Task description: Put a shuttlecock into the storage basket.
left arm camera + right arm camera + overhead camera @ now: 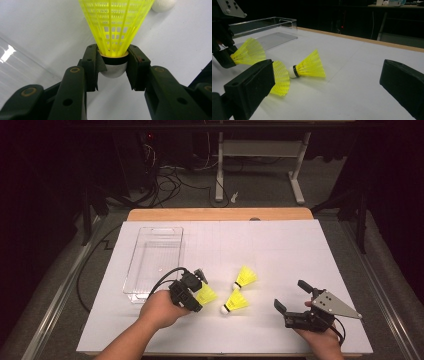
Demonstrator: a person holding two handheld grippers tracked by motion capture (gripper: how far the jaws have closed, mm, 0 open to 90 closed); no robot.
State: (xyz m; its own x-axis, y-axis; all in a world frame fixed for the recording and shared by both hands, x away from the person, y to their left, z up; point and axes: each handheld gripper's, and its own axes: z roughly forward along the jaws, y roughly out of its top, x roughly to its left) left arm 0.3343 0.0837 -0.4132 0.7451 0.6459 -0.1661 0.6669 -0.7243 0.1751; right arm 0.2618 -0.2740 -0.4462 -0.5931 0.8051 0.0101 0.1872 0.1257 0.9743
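Clear plastic tray (150, 251) lay on the left part of the white-covered desk (280, 245), long side running away from the person. Just right of its near corner, the left hand-held gripper (197, 292) was clamped on a yellow shuttlecock (206, 294); in the left gripper view the two black pads pressed on either side of the shuttlecock's rounded cork base (113, 68), with the mesh skirt pointing away from the jaws. Right of that, two more yellow shuttlecocks lay on the desk near the middle: the nearer one (236, 301) with its white cork towards the person, the farther one (246, 277) just beyond it, the two close together but apart. Further right, well apart from them, the right hand-held gripper (291, 296) rested low near the front edge, jaws spread wide with nothing between them.
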